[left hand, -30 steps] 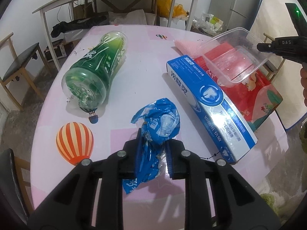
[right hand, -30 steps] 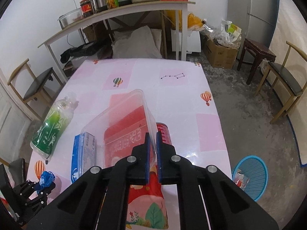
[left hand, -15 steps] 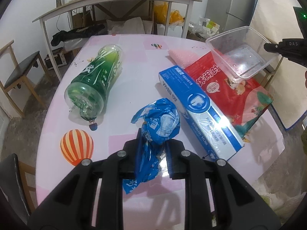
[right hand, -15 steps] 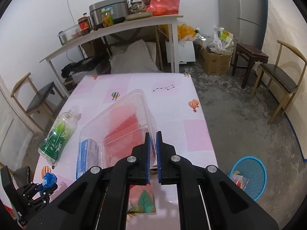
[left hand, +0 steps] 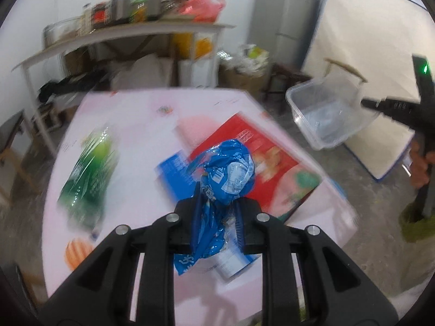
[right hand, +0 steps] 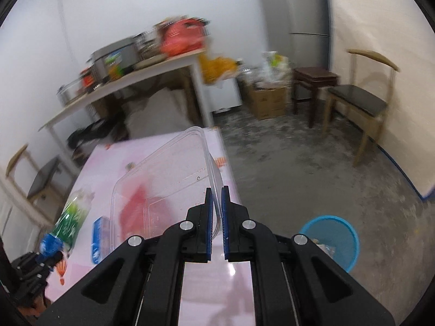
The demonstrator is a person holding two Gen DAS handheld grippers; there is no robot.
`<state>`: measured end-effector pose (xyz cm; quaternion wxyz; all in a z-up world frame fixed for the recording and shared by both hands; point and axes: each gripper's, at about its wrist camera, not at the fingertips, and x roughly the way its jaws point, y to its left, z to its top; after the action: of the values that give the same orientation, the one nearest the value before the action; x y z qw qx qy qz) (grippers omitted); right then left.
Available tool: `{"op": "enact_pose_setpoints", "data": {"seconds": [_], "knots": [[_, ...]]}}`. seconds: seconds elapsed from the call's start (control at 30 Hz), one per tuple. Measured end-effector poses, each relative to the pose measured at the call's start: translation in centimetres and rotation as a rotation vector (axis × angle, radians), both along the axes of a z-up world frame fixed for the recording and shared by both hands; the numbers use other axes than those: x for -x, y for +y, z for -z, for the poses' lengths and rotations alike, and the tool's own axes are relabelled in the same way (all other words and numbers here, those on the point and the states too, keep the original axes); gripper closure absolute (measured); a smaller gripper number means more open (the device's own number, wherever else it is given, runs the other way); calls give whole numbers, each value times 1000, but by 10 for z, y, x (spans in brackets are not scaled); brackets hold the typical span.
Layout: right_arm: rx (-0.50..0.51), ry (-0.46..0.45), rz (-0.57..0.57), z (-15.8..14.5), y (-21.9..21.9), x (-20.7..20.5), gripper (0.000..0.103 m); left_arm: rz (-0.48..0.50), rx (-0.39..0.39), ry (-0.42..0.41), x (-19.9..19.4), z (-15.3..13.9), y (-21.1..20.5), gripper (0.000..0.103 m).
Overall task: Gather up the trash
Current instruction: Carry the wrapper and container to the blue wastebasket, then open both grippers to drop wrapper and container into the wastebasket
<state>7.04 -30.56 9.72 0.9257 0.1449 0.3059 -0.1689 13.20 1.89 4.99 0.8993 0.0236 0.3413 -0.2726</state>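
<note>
My left gripper [left hand: 216,212] is shut on a crumpled blue plastic wrapper [left hand: 223,176], held up above the pink table [left hand: 130,119]. My right gripper [right hand: 216,212] is shut on the rim of a clear plastic container [right hand: 163,179], which hangs in the air at the table's right side; the container [left hand: 326,116] also shows at the right of the left wrist view. On the table lie a green plastic bottle [left hand: 89,174], a blue box [left hand: 176,171] and a red packet [left hand: 261,160]. A blue waste basket [right hand: 330,240] stands on the floor to the right.
A wooden chair [right hand: 364,100] and a dark stool [right hand: 312,78] stand by the right wall. A cluttered side table [right hand: 122,87] is behind the pink table, with cardboard boxes [right hand: 269,100] nearby. Another chair [right hand: 30,179] stands at the left. The concrete floor [right hand: 299,168] lies between table and basket.
Both grippers have risen from the table with their loads. The right one has carried the clear container off to the right, past the table's edge; the views are now blurred by motion.
</note>
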Motion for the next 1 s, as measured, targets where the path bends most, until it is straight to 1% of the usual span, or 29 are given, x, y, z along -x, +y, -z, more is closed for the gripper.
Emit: {"op": "enact_pose_setpoints", "data": {"seconds": [0.07, 0.13, 0.2, 0.23, 0.3, 0.33, 0.37, 0.4, 0.47, 0.5, 0.6, 0.7, 0.8, 0.87, 0.93, 0.97, 1.0], "knots": [[-6, -14, 86, 0, -25, 26, 97, 75, 30, -22, -2, -16, -26, 84], [-15, -23, 166, 3, -49, 50, 97, 161, 66, -17, -6, -28, -57, 84], [-19, -21, 252, 9, -73, 76, 97, 257, 85, 13, -13, -36, -95, 84], [-23, -14, 304, 14, -87, 91, 97, 290, 87, 23, -15, -38, -110, 84], [-38, 4, 382, 27, -107, 115, 97, 372, 79, 59, -20, -39, -150, 84], [-50, 18, 427, 35, -120, 129, 97, 428, 68, 92, -23, -39, -180, 83], [-61, 32, 465, 44, -130, 140, 97, 476, 62, 118, -25, -38, -201, 83], [-70, 47, 497, 52, -138, 147, 97, 506, 56, 137, -26, -37, -218, 83], [-101, 89, 565, 76, -160, 166, 97, 583, 25, 198, -28, -29, -270, 83], [-121, 111, 593, 89, -170, 173, 97, 607, 9, 223, -28, -24, -287, 83], [-163, 175, 643, 124, -191, 182, 97, 681, -92, 334, -25, 8, -361, 83], [-224, 245, 667, 165, -217, 184, 97, 713, -178, 386, -21, 38, -414, 83], [-255, 289, 669, 192, -236, 181, 97, 709, -216, 462, -25, 66, -453, 83], [-273, 305, 664, 210, -254, 171, 97, 698, -223, 476, -30, 78, -474, 82], [-281, 313, 655, 225, -270, 158, 95, 684, -220, 466, -33, 84, -498, 75], [-295, 319, 643, 237, -280, 148, 94, 678, -222, 456, -38, 88, -507, 57], [-308, 319, 637, 244, -287, 144, 80, 658, -228, 434, -41, 91, -518, 39]]}}
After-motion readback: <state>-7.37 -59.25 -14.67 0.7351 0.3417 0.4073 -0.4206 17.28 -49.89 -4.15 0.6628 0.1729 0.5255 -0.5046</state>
